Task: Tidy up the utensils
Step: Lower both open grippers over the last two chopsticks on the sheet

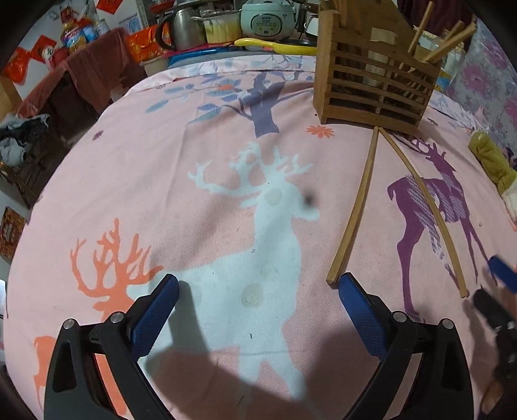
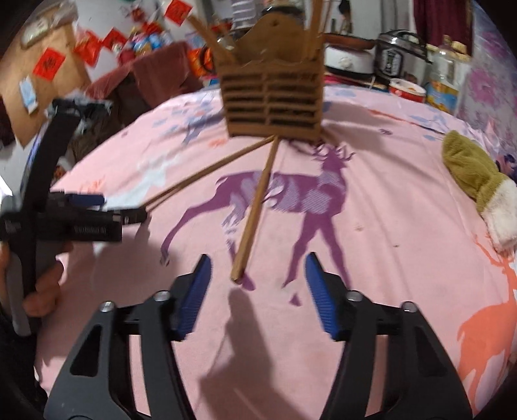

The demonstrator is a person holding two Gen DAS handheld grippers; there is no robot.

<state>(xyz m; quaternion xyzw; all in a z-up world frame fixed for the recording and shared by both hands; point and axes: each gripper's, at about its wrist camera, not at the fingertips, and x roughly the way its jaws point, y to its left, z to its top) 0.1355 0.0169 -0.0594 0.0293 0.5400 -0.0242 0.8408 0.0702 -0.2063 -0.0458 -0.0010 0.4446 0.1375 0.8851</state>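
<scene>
Two wooden chopsticks lie in a V on the pink deer-print cloth point(image 1: 161, 181), their far ends meeting below a slatted wooden holder point(image 1: 371, 80) point(image 2: 274, 97) with several chopsticks upright in it. My left gripper point(image 1: 258, 281) is open over the cloth. Its right fingertip point(image 1: 347, 281) is beside the near end of the left chopstick point(image 1: 355, 206), and nothing is between the pads. My right gripper point(image 2: 258, 258) is open. The near end of the other chopstick point(image 2: 255, 206) point(image 1: 429, 210) lies between its fingers, untouched by the pads. Each gripper shows in the other's view: the left point(image 2: 119, 206), the right point(image 1: 491, 286).
An olive-green mitten with a white cuff point(image 2: 471, 174) point(image 1: 491, 158) lies at the cloth's right side. A rice cooker point(image 1: 268, 17), a kettle point(image 1: 187, 29), a yellow scoop point(image 1: 274, 45) and jars crowd the far edge behind the holder. A hand holds the left gripper point(image 2: 42, 284).
</scene>
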